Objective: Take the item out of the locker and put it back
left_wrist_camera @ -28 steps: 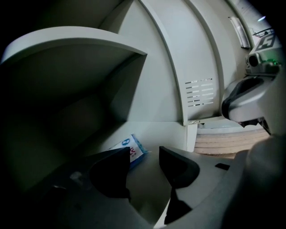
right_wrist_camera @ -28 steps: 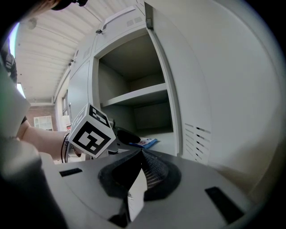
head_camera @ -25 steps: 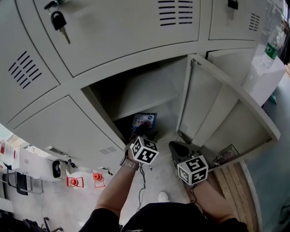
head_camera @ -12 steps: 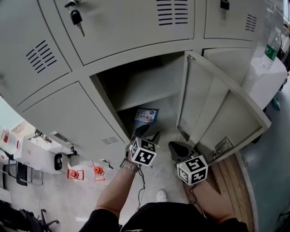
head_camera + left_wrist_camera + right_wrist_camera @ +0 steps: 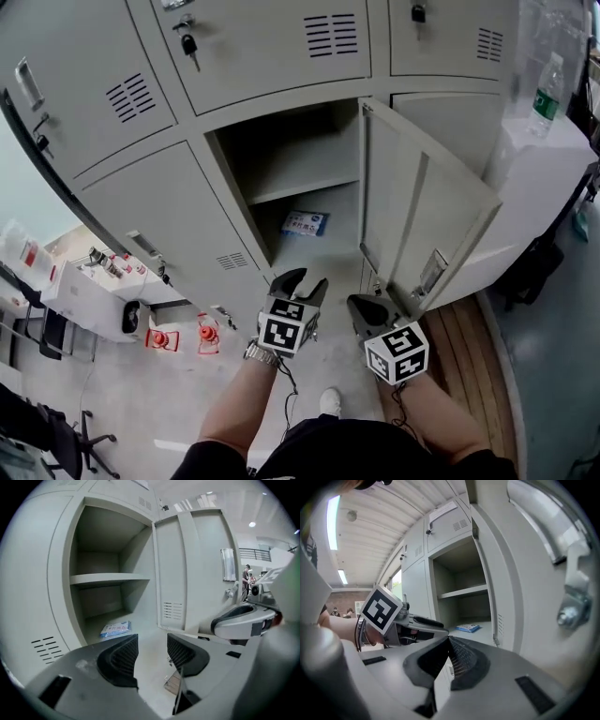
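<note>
**Both grippers held outside the open locker, packet lying inside**

The person stands facing the locker [image 5: 234, 202] with both forearms stretched forward and side by side, wrists level, each gripper aimed at the open compartment. The left gripper [image 5: 307, 278] is a little ahead of the other, its jaws spread moderately wide with nothing between them. The right gripper [image 5: 356, 304] sits just beside it, close to the lower edge of the swung-open door [image 5: 412, 211], its jaws pressed together and empty. The marker cubes on both face up.

The blue packet [image 5: 305, 223] lies flat on the compartment floor, under the inner shelf [image 5: 309, 183], near the left wall. It is well apart from both grippers; neither touches it.
</note>
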Demonstrator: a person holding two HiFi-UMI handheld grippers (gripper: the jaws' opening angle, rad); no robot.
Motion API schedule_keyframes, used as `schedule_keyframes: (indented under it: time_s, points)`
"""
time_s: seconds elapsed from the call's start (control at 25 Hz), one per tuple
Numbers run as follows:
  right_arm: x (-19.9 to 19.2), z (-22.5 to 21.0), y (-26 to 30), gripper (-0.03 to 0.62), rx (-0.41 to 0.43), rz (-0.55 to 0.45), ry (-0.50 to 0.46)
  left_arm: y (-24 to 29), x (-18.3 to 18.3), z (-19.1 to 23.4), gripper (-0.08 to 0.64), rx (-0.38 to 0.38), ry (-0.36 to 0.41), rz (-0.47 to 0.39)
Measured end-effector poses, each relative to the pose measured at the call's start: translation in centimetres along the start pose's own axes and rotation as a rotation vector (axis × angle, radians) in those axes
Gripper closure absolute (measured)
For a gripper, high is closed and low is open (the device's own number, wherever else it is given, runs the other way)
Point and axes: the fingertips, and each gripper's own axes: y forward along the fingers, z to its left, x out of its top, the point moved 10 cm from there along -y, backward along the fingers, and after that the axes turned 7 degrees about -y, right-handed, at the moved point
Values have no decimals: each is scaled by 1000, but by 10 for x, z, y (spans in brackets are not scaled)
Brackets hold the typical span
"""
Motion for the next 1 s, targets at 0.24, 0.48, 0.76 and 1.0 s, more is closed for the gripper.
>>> schedule_keyframes:
  time_s: [0.24, 0.48, 0.76, 1.0]
  points:
    - [-9, 18, -51, 540, 38, -2, -15, -51, -19, -49, 417, 27, -105, -64]
    - [-24, 29, -110, 540, 71, 12, -33, -97, -40, -105, 521, 86, -172, -136]
    - [-48, 41, -160, 540, 131, 24, -43, -145, -73, -172, 541, 133, -199, -199]
    - [-58, 60, -178, 540, 194, 32, -46, -179, -101, -206, 543, 169, -234, -184]
